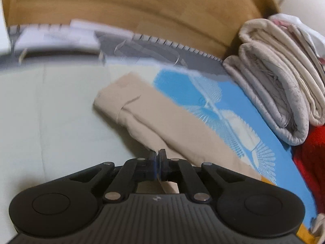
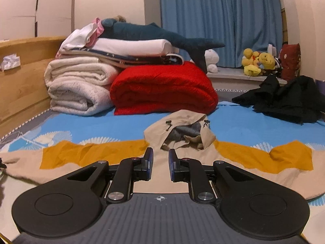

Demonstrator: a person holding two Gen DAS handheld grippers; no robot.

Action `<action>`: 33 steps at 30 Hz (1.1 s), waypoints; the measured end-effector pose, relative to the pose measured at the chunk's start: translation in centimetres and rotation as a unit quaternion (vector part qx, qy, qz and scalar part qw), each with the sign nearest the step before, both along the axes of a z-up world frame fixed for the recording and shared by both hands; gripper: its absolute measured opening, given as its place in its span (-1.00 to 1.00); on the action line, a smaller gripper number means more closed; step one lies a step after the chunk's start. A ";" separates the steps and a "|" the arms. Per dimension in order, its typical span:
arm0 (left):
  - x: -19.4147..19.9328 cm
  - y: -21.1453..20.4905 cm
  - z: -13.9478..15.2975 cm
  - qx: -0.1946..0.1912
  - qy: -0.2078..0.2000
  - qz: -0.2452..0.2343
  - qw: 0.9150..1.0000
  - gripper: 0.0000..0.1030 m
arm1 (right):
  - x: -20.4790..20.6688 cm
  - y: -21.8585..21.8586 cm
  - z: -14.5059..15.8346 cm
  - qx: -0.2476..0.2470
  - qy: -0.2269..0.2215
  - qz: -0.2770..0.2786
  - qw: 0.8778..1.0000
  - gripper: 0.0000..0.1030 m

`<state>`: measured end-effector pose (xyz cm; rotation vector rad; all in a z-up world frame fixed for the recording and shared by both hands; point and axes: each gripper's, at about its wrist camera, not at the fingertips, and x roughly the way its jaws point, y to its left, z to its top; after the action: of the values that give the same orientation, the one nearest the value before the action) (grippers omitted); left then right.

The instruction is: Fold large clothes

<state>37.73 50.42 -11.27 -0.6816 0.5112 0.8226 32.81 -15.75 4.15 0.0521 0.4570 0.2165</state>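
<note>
A beige hooded jacket [image 2: 91, 154] with mustard-yellow bands lies spread flat on the blue patterned bed sheet [image 2: 101, 124], its hood [image 2: 182, 130] pointing away from me. My right gripper [image 2: 161, 158] hovers just below the hood over the jacket's chest. Its jaws stand a little apart, and flat fabric shows through the gap. In the left wrist view one beige sleeve [image 1: 154, 113] stretches out to the cuff. My left gripper [image 1: 158, 154] is shut at that sleeve's near edge, pinching the cloth.
Folded cream blankets [image 2: 77, 85], a red blanket [image 2: 162, 89] and a blue shark plush [image 2: 154, 32] are stacked at the bed's head, beside the wooden bed frame [image 1: 121, 10]. A black garment [image 2: 284, 99] lies crumpled at the right. Pale sheet [image 1: 50, 111] lies left of the sleeve.
</note>
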 end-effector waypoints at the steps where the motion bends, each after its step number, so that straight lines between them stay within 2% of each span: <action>1: 0.7 -1.2 1.4 0.033 0.012 -0.007 0.999 -0.99 | -0.1 -0.1 0.0 0.000 0.001 0.001 1.000 -0.68; 3: 1.7 -4.0 4.4 0.086 0.013 -0.029 0.996 -0.99 | -0.1 -0.4 0.0 -0.002 0.005 0.001 1.000 -0.68; 5: 2.9 -8.2 8.1 0.126 -0.014 -0.079 0.989 -0.99 | 0.1 -0.8 -0.2 -0.003 0.024 -0.005 1.000 -0.68; 8: 3.9 -17.5 13.2 0.166 -0.069 -0.184 0.966 -0.99 | 0.2 -1.8 -0.5 0.019 0.057 0.001 0.998 -0.68; 10: 4.2 -24.9 15.5 0.175 -0.101 -0.268 0.942 -0.99 | 0.1 -2.4 -0.8 0.025 0.068 0.002 0.997 -0.68; 13: 4.2 -36.3 16.5 0.173 -0.128 -0.406 0.888 -0.99 | -0.2 -3.4 -0.9 0.028 0.072 -0.005 0.997 -0.63; 15: 4.1 -42.6 15.7 0.141 -0.121 -0.497 0.848 -0.90 | -0.3 -4.2 -0.8 0.038 0.073 -0.017 0.996 -0.55; 17: 3.8 -47.4 14.4 0.115 -0.077 -0.584 0.800 -0.78 | -0.4 -5.1 -0.7 0.046 0.072 -0.023 0.996 -0.49; 18: 3.3 -48.7 14.1 0.115 -0.058 -0.604 0.787 -0.76 | -0.4 -5.4 -0.7 0.048 0.071 -0.027 0.996 -0.48; 19: 2.4 -49.2 14.3 0.122 -0.050 -0.610 0.781 -0.68 | -0.4 -5.8 -0.6 0.052 0.070 -0.034 0.996 -0.45; 20: 1.5 -49.0 14.6 0.126 -0.050 -0.605 0.785 -0.60 | -0.3 -6.2 -0.5 0.059 0.069 -0.040 0.995 -0.43; 21: 0.7 -48.3 14.9 0.120 -0.048 -0.595 0.793 -0.38 | -0.3 -6.6 -0.6 0.070 0.069 -0.043 0.994 -0.43; 22: 0.0 -47.0 15.1 0.109 -0.045 -0.577 0.808 -0.29 | -0.1 -7.0 -0.7 0.082 0.070 -0.045 0.993 -0.43; 23: -0.6 -45.8 15.3 0.103 -0.042 -0.558 0.822 -0.28 | 0.0 -7.4 -0.8 0.093 0.074 -0.050 0.992 -0.43; 24: -1.1 -44.2 15.1 0.104 -0.034 -0.528 0.842 -0.28 | 0.1 -7.6 -1.0 0.100 0.078 -0.057 0.990 -0.43; 25: -1.3 -42.9 14.9 0.108 -0.030 -0.501 0.858 -0.29 | 0.2 -7.7 -1.2 0.104 0.079 -0.061 0.990 -0.43; 26: -1.6 -41.7 14.2 0.112 -0.031 -0.477 0.871 -0.29 | 0.4 -7.7 -1.4 0.105 0.081 -0.064 0.989 -0.43; 27: -1.5 -40.7 13.2 0.119 -0.024 -0.458 0.880 -0.29 | 0.6 -7.7 -1.7 0.104 0.085 -0.063 0.989 -0.43; 29: 0.1 -40.1 11.4 0.126 0.037 -0.435 0.891 -0.31 | 1.0 -7.4 -2.2 0.105 0.097 -0.055 0.988 -0.43; 30: 1.0 -39.8 10.5 0.114 0.064 -0.425 0.896 -0.33 | 1.2 -7.2 -2.3 0.107 0.102 -0.047 0.988 -0.43; 32: 2.3 -39.1 10.3 0.090 0.052 -0.429 0.897 -0.33 | 1.6 -6.3 -2.6 0.098 0.109 -0.035 0.989 -0.43; 33: 2.6 -38.9 10.5 0.095 0.042 -0.430 0.897 -0.32 | 1.9 -5.7 -2.8 0.088 0.114 -0.026 0.989 -0.43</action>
<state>40.36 11.53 -0.77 -0.1834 0.7214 0.0552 34.69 -21.42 1.37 0.2625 0.6622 0.2007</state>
